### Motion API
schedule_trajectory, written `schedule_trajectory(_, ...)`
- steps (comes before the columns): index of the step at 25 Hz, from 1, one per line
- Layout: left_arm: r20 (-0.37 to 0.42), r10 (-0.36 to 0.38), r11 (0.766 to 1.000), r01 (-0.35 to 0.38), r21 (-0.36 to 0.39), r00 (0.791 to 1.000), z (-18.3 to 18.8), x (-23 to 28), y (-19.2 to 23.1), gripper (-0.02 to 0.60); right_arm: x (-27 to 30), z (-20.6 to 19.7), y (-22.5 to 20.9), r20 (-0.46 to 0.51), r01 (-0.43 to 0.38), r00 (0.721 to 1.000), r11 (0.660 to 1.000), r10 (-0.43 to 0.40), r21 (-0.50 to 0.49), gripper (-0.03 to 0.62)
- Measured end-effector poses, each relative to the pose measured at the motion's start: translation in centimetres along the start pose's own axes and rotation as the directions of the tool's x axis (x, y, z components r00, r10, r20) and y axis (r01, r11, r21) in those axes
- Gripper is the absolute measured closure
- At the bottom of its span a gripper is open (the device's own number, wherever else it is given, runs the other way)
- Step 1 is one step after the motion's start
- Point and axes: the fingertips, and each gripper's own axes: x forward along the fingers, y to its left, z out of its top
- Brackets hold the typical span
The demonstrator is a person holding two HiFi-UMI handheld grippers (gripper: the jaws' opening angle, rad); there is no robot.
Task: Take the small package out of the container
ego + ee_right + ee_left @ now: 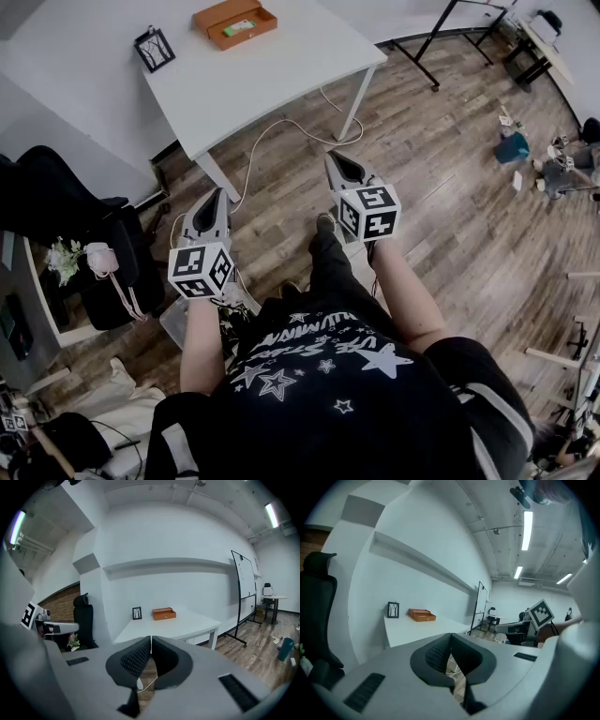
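Package [238,28] indistinct (in container [212,22]); table [272,77] cropped

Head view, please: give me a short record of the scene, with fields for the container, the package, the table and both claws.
container: orange box, open on top, at the far end of the white table
package: small green packet, lying inside the box
nearby: black picture frame, standing apart from the box
left claw: shut, empty, over the wooden floor, short of the table
right claw: shut, empty, also short of the table
task state: packet not yet taken out
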Motion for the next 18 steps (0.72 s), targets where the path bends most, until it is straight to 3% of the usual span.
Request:
schedule_trajectory(14, 0.003, -0.014, 1.0, 0.014, -0.005, 1.0, -1.2, -3.0, -1.5, 0.563, -3.0, -1.2, 1.5, -0.015, -0.005, 1.0, 1.0, 0.005, -0.019, 0.548)
schedule_trajectory(18, -0.005, -0.032, 0.999, 0.032, 0.037, 0.999, -0.7, -2.1, -1.8, 0.563, -2.6, -0.7, 1.0, 0.009, -0.001, 1.0, 1.0, 0.001, 0.023, 0.546)
